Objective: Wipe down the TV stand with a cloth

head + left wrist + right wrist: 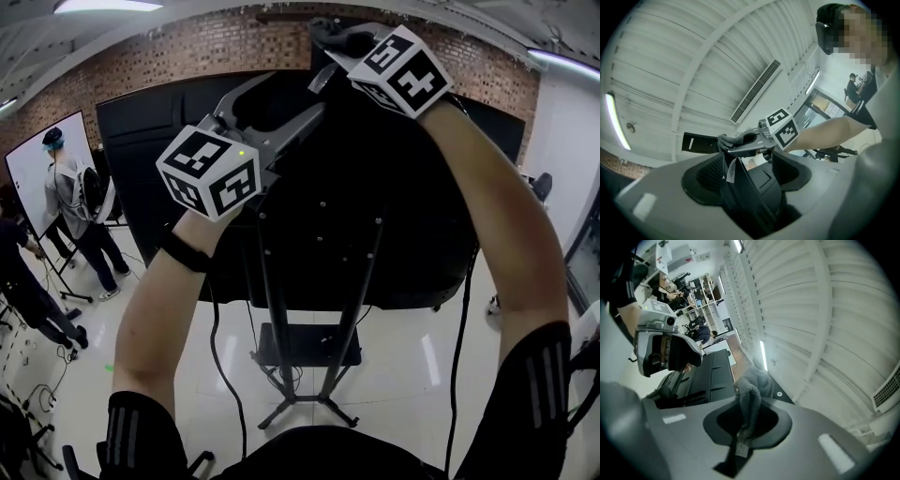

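The right gripper (342, 42) pinches the cloth (752, 385) at upper centre. The left gripper (291, 98) gapes, seemingly empty. Pressing hard could rock the TV stand (305, 349).

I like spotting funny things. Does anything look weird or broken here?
Nothing is broken or spilled. One odd bit: the grey cloth is pinched in the right gripper high by the TV's top edge. Its tail trails between the left gripper's open jaws, far above the stand's base on the floor.
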A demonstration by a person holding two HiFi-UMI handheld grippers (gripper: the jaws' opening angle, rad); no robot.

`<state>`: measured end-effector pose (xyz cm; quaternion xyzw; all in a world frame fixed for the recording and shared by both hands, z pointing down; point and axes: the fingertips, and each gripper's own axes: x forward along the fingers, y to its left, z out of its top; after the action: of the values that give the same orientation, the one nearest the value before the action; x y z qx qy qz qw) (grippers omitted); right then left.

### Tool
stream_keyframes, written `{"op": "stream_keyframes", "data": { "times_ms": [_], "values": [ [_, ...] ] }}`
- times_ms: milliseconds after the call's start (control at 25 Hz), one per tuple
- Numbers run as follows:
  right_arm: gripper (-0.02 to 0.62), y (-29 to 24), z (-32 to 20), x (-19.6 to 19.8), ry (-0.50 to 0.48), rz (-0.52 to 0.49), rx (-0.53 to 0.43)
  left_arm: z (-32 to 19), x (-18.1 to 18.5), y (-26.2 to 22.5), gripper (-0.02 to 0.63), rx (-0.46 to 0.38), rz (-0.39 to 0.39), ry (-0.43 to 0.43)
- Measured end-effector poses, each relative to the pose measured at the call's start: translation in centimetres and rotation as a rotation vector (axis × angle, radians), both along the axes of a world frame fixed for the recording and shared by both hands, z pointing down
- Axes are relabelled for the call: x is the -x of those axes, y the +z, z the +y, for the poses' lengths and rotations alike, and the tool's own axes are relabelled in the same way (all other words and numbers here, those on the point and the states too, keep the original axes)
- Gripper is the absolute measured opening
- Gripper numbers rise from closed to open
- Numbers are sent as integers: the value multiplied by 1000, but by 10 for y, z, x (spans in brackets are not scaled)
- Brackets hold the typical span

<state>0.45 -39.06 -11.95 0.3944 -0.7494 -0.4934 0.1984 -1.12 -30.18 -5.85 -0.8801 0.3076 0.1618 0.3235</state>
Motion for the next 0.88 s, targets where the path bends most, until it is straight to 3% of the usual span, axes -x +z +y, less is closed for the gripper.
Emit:
{"op": "stream_keyframes", "data": {
  "times_ms": [600, 880],
  "values": [
    [25, 93, -5, 6, 76, 155, 8, -10, -1, 64, 324, 96, 4, 27],
    [25, 149, -7, 6, 109, 285, 6, -5, -1, 90, 324, 133, 6, 43]
  ]
}}
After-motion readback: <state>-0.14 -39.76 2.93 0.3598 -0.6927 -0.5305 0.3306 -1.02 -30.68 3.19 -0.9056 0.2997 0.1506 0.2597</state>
